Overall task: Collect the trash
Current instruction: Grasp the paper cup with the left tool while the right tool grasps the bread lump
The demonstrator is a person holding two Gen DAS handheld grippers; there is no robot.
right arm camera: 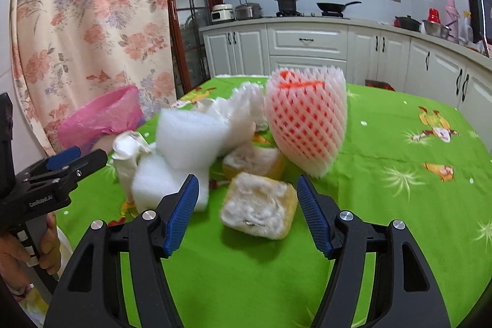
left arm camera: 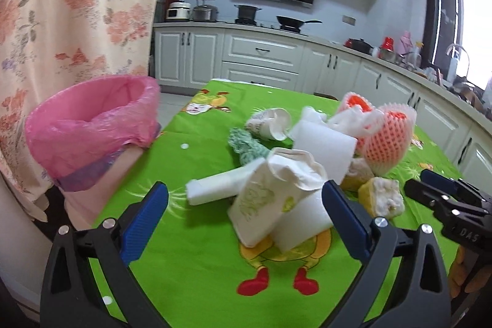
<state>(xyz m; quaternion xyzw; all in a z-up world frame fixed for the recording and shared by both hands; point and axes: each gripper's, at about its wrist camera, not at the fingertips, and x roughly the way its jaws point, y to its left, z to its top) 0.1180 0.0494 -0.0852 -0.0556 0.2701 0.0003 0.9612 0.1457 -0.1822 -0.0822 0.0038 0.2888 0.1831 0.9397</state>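
tablecloth (right arm camera: 399,143): you see bright green under both sets of jaws, printed with yellow cartoon figures wearing red shoes
bin liner (left arm camera: 89,125): pink, on your far left beyond the left jaws
foam net (right arm camera: 306,125): white mesh over orange-red, just beyond the right jaws
peel chunk (right arm camera: 259,206): yellow rind, whitish pith, between your right jaws
foam sheets (right arm camera: 187,137): plain white, left of the right jaws
paper packet (left arm camera: 261,205): white with pale green and yellow print, between your left jaws
finger pads (right arm camera: 181,214): blue, ribbed, on black frames
curtain (left arm camera: 77,5): cream with pink and lilac flowers
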